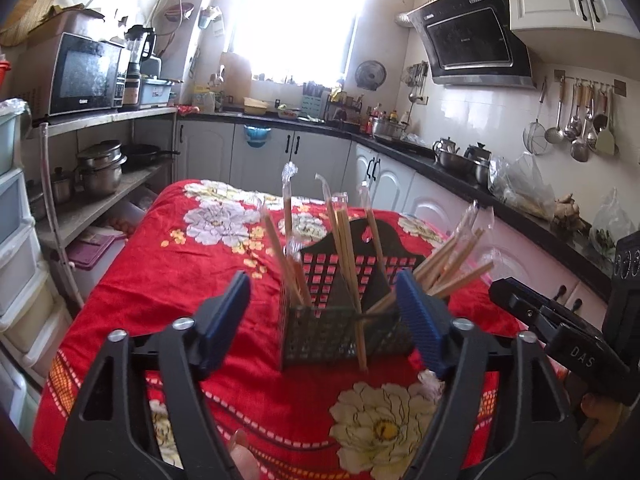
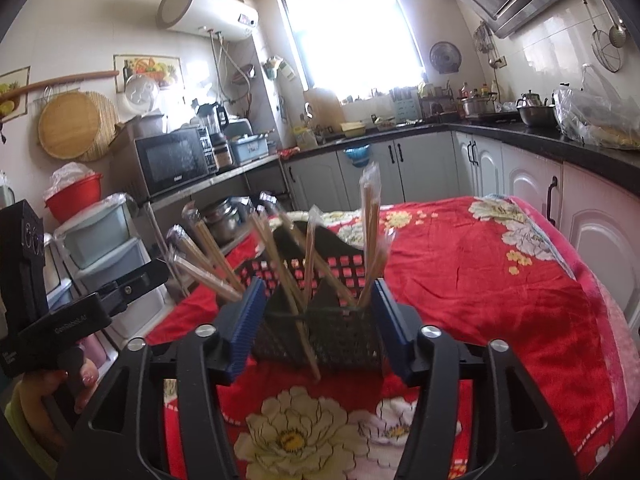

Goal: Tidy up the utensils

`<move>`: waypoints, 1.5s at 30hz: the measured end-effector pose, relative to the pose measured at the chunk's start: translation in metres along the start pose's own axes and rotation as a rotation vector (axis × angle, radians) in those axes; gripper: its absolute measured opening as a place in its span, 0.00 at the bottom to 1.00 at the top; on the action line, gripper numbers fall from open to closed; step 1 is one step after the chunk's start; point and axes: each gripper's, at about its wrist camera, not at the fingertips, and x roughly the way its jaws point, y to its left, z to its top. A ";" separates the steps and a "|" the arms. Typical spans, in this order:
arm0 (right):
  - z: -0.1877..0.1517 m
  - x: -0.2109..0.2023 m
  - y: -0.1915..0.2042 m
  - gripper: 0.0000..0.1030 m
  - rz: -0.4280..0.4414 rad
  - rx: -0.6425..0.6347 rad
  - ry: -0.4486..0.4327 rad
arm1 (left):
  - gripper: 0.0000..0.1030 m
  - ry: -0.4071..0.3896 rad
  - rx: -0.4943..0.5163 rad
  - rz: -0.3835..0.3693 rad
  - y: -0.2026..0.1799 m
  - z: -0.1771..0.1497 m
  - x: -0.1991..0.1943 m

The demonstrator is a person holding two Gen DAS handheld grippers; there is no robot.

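A black mesh utensil holder (image 1: 320, 336) (image 2: 340, 340) stands on the red flowered cloth (image 1: 180, 280), filled with several wooden chopsticks (image 1: 344, 240) (image 2: 370, 236) in clear wrappers that fan out left and right. One chopstick (image 1: 362, 344) leans down across the holder's front wall. My left gripper (image 1: 320, 312) is open, its blue pads (image 1: 420, 320) on either side of the holder without pressing on it. My right gripper (image 2: 318, 316) is open too, its pads (image 2: 244, 320) close beside the holder's sides. Each gripper shows at the edge of the other's view.
The cloth-covered table (image 2: 500, 280) sits in a narrow kitchen. Shelves with pots (image 1: 100, 168) and a microwave (image 1: 86, 74) are to the left, plastic drawers (image 2: 104, 240) at the near left, white cabinets and a black counter (image 1: 460, 176) to the right.
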 end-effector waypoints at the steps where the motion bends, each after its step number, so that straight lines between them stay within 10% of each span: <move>1: -0.003 -0.001 0.001 0.56 -0.001 -0.003 0.010 | 0.72 0.007 0.000 -0.001 0.000 -0.002 0.000; 8: -0.025 -0.005 0.007 0.68 -0.020 -0.022 0.072 | 0.89 0.075 -0.012 -0.008 0.005 -0.023 0.005; 20: -0.048 -0.009 0.006 0.83 -0.067 -0.037 0.093 | 0.90 0.103 0.004 -0.014 0.001 -0.054 0.007; 45: -0.077 -0.025 0.012 0.94 -0.227 -0.162 -0.133 | 0.90 -0.038 -0.017 0.047 0.005 -0.079 0.007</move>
